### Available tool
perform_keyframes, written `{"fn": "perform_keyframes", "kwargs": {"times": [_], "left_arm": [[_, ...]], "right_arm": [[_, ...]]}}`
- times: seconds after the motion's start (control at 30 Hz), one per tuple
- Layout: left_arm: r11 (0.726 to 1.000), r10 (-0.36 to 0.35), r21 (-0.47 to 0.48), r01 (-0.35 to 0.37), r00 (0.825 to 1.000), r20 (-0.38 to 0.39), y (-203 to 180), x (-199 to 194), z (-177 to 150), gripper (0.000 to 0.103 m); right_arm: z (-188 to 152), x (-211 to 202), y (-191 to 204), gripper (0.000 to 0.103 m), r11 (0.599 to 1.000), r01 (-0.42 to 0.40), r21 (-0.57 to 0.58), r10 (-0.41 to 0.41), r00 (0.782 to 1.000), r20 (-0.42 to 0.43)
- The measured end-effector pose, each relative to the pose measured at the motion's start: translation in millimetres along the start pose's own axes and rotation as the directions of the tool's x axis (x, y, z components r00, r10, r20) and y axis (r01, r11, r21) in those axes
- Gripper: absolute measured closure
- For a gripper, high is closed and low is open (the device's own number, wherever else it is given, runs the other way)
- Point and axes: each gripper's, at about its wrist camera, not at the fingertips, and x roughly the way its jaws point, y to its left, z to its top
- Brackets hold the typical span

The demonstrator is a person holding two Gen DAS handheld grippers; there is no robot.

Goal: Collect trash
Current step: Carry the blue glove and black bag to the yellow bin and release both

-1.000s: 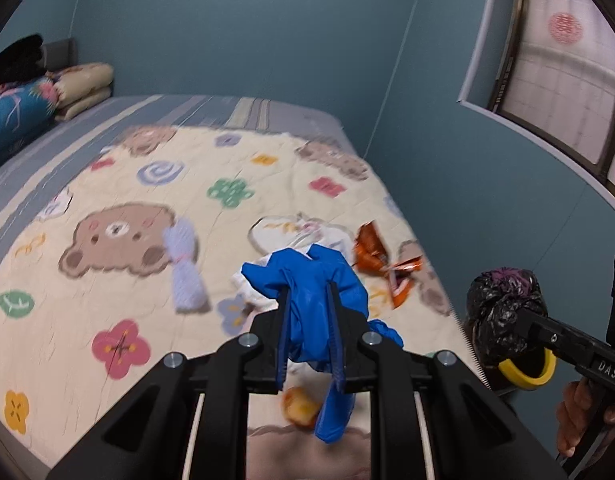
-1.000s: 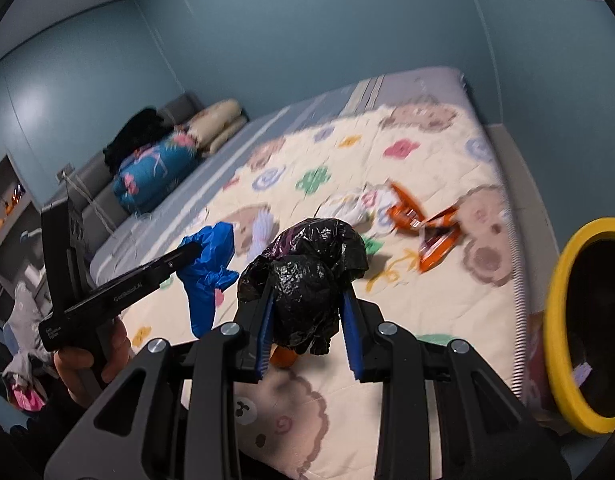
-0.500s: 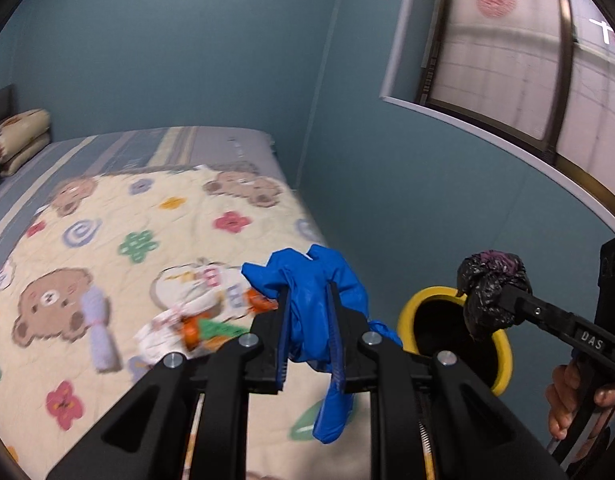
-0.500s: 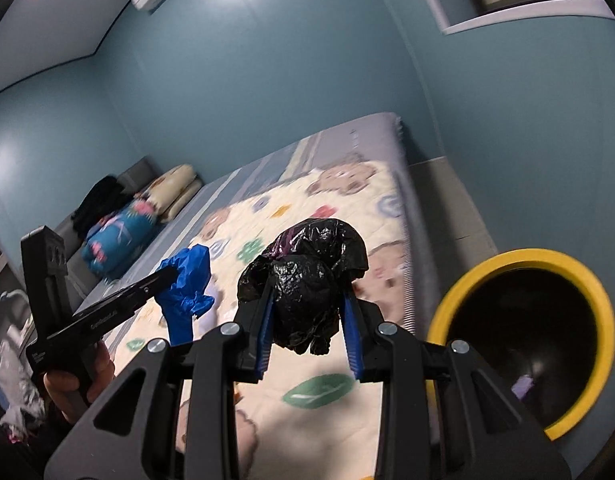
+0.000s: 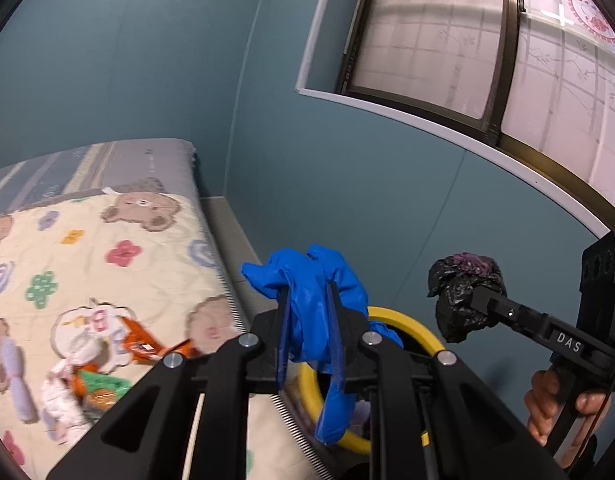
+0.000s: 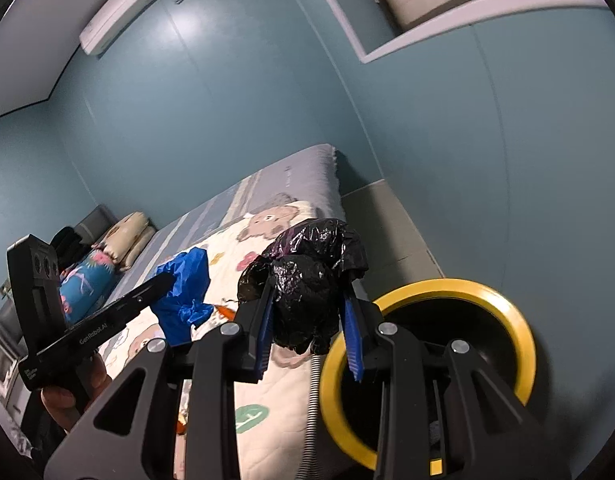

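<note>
Presently the left gripper (image 5: 309,330) is clamped on a crumpled blue glove (image 5: 307,284), and the right gripper (image 6: 309,328) is clamped on a wadded black plastic bag (image 6: 307,280). Both loads sit near the yellow-rimmed bin (image 6: 523,344) beside the bed's edge (more wrappers (image 5: 143,346) remain on the quilt (image 5: 67,248)). Recommended: centre each load over the bin's mouth before releasing, one at a time, so the limp glove clears the rim.

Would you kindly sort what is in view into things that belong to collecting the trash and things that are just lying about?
Belongs to the job:
- blue glove, held in the left gripper
- black bag, held in the right gripper
- yellow-rimmed bin
- wrappers on the quilt

Just lying about:
- bear quilt
- pillows
- window
- air conditioner
</note>
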Motion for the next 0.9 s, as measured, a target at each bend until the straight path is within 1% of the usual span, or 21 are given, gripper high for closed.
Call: {"fn": "perform_keyframes", "kwargs": {"times": [0.13, 0.23, 0.47, 0.57, 0.63, 0.73, 0.8, 0.83, 0.9], "left_arm": [[0.999, -0.032, -0.011, 0.031, 0.999, -0.035, -11.5, 29.2, -2.6, 0.087], [0.999, -0.042, -0.010, 0.041, 0.997, -0.062, -18.9, 49.2, -7.7, 0.087], [0.998, -0.068, -0.026, 0.065, 0.987, -0.147, -30.1, 99.4, -25.5, 0.087], [0.997, -0.072, -0.046, 0.066, 0.985, -0.155, -29.6, 112.2, -30.8, 0.087], [0.995, -0.090, -0.059, 0.081, 0.982, -0.167, -29.1, 120.4, -33.7, 0.087], [0.992, -0.113, -0.071, 0.102, 0.977, -0.179, -30.4, 128.3, -37.6, 0.079], [0.991, -0.121, -0.076, 0.109, 0.977, -0.176, -31.7, 128.9, -38.0, 0.071], [0.991, -0.124, -0.077, 0.112, 0.977, -0.174, -32.0, 129.1, -38.7, 0.068], [0.990, -0.124, -0.085, 0.111, 0.978, -0.170, -32.1, 128.5, -39.5, 0.057]], "right_arm": [[0.7, 5.8, -18.3, 0.074, 0.999, 0.028, 0.030, -0.028, 1.000, -0.003], [0.5, 12.9, -35.3, 0.074, 0.997, 0.056, 0.048, -0.055, 0.998, -0.014], [-7.2, 35.6, -66.9, 0.074, 0.990, 0.100, 0.103, -0.096, 0.994, -0.045], [-11.0, 42.9, -75.3, 0.073, 0.987, 0.109, 0.121, -0.104, 0.993, -0.052], [-9.0, 52.0, -78.7, 0.073, 0.984, 0.117, 0.131, -0.111, 0.992, -0.054], [-10.4, 55.0, -85.8, 0.069, 0.980, 0.132, 0.145, -0.126, 0.991, -0.050], [-11.9, 54.2, -88.0, 0.068, 0.977, 0.144, 0.156, -0.139, 0.989, -0.047], [-12.2, 54.5, -89.1, 0.067, 0.976, 0.146, 0.161, -0.140, 0.989, -0.047], [-14.5, 53.8, -91.9, 0.065, 0.973, 0.155, 0.171, -0.148, 0.988, -0.051]]}}
